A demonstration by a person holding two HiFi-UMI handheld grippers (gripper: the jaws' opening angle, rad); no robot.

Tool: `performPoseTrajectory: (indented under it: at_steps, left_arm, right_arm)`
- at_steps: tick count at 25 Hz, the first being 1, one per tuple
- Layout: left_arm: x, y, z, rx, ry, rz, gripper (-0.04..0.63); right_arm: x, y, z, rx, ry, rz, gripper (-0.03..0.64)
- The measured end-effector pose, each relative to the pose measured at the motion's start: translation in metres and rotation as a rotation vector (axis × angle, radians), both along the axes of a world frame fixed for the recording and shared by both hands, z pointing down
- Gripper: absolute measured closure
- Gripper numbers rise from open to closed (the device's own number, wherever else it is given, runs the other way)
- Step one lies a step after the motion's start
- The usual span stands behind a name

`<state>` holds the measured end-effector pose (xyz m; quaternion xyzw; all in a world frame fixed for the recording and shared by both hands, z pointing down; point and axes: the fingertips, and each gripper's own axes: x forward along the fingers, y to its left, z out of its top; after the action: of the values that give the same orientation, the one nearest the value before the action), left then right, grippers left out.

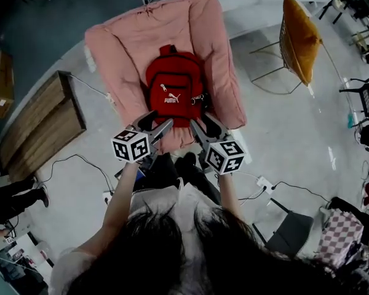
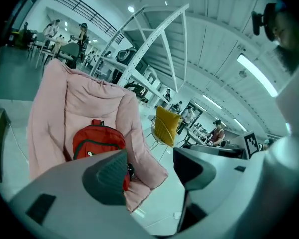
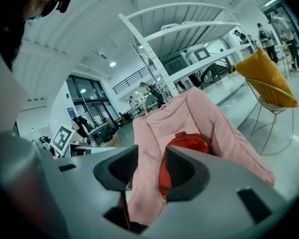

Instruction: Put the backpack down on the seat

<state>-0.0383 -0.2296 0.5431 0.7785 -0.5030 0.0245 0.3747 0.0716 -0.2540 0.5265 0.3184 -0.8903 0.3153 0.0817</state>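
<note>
A red backpack [image 1: 175, 91] stands upright on the pink padded seat [image 1: 120, 48], leaning on its backrest, front pocket facing me. Both grippers hang in the air in front of the seat's near edge, apart from the bag. The left gripper [image 1: 158, 125] is open, nothing between its jaws; in the left gripper view [image 2: 149, 171] the backpack [image 2: 97, 138] shows beyond its left finger. The right gripper [image 1: 203, 128] is open with a narrower gap [image 3: 148, 172], and nothing is held; the backpack [image 3: 189, 141] and pink seat [image 3: 154, 133] lie behind it.
A wire chair with a yellow cushion [image 1: 301, 39] stands right of the seat. A wooden bench [image 1: 40, 121] lies to the left. Cables and a power strip [image 1: 264, 183] run over the floor near my feet. White shelving [image 2: 154, 39] rises behind the seat.
</note>
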Motion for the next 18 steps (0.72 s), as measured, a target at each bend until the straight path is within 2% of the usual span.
performPoseTrajectory:
  at_steps: [4,8,12,18]
  left_arm:
    - [0.006,0.029,-0.022,0.043,-0.022,-0.042,0.320]
    - [0.018,0.043,-0.034,0.066,-0.057,-0.019,0.364]
    - [0.029,0.045,-0.049,0.100,-0.037,-0.010,0.404]
    - [0.023,0.061,-0.068,0.147,-0.064,0.036,0.444]
  right_arm:
    - [0.004,0.024,-0.017,0.031,-0.012,-0.030,0.462]
    - [0.014,0.039,-0.030,0.045,-0.025,-0.034,0.479]
    - [0.019,0.048,-0.039,0.066,-0.023,-0.034,0.491]
    - [0.003,0.060,-0.049,0.106,0.001,-0.035,0.509]
